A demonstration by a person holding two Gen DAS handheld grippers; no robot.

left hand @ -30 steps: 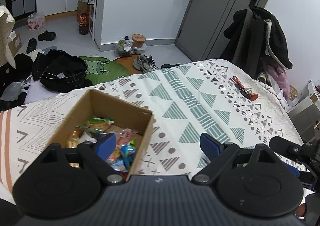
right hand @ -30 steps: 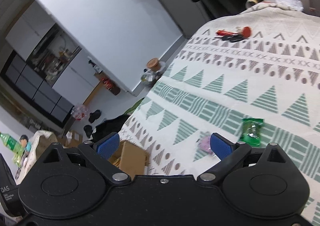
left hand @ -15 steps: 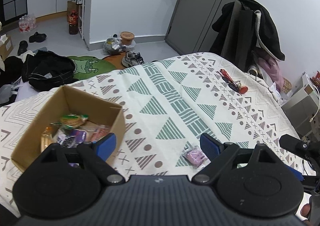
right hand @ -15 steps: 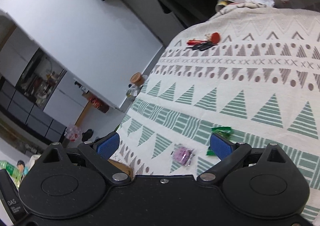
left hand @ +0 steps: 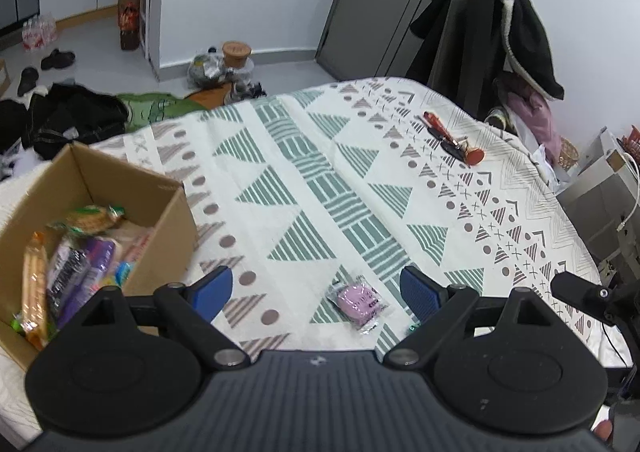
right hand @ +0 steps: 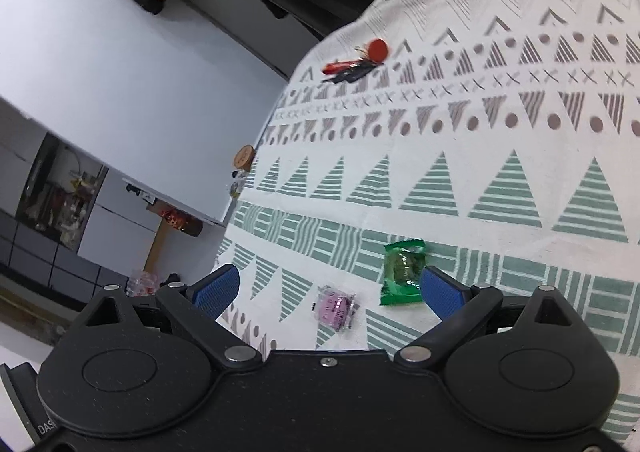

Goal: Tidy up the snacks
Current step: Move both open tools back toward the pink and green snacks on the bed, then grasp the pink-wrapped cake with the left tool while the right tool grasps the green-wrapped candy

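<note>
While both pairs of fingers stand wide open and empty, the pink snack packet (left hand: 357, 302) lies between the left gripper (left hand: 316, 290) fingers, the green packet (right hand: 402, 272) beside the right gripper (right hand: 328, 290).

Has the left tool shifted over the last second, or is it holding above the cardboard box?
Yes. The left tool has slid away from the cardboard box, which now sits off to its left, and it now frames the pink snack packet.

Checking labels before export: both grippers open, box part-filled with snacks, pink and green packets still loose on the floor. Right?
Not the floor. The pink packet and green packet lie on the patterned bedspread, as the right wrist view shows. The rest holds: left gripper and right gripper open, box part-filled.
</note>
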